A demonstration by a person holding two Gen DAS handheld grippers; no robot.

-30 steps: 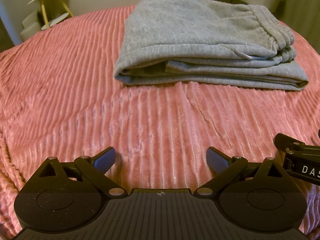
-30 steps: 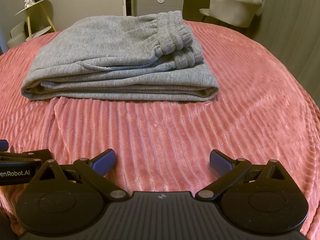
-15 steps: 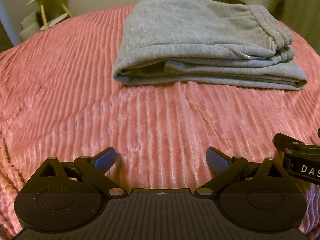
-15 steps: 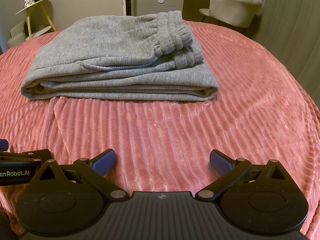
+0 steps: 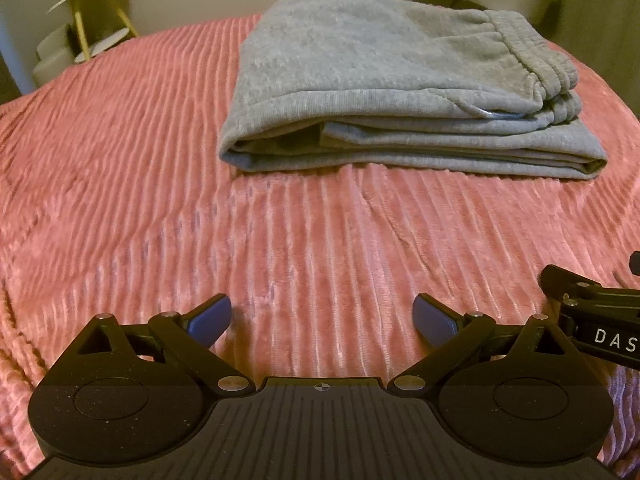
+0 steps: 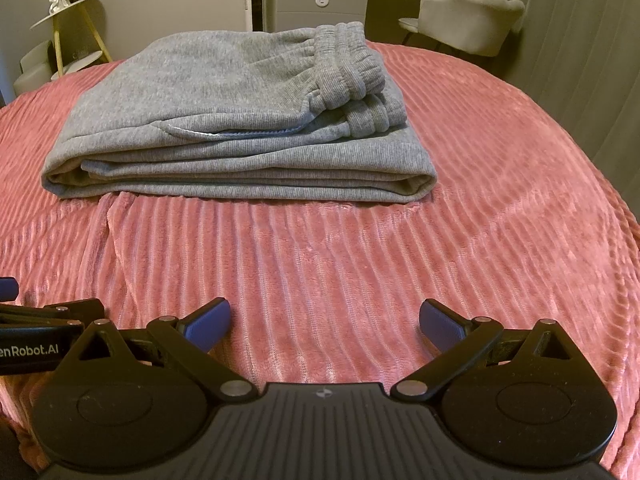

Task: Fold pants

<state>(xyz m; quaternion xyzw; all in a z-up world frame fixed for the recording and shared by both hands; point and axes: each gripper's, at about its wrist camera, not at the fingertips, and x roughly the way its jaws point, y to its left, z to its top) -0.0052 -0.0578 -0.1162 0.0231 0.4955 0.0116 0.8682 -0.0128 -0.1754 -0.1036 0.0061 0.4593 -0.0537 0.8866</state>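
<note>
Grey sweatpants [image 5: 384,92] lie folded in a flat stack on the pink ribbed bedspread [image 5: 160,208], with the elastic waistband on top at the right. They also show in the right wrist view [image 6: 224,132]. My left gripper [image 5: 322,318] is open and empty, low over the bedspread and well short of the pants. My right gripper [image 6: 324,322] is open and empty, beside the left one and equally far from the pants. The right gripper's edge shows in the left wrist view [image 5: 592,312]. The left gripper's edge shows in the right wrist view [image 6: 36,332].
A grey upholstered chair [image 6: 464,20] and a grey drawer unit [image 6: 320,4] stand beyond the bed. A gold-legged side table [image 6: 68,36] stands at the back left. Grey curtains [image 6: 592,40] hang at the right. The bedspread [image 6: 440,240] lies bare in front of the pants.
The left wrist view has shifted slightly, so the pants sit a little lower and closer in it. The right gripper and the pants have not moved. Both grippers stay open.
</note>
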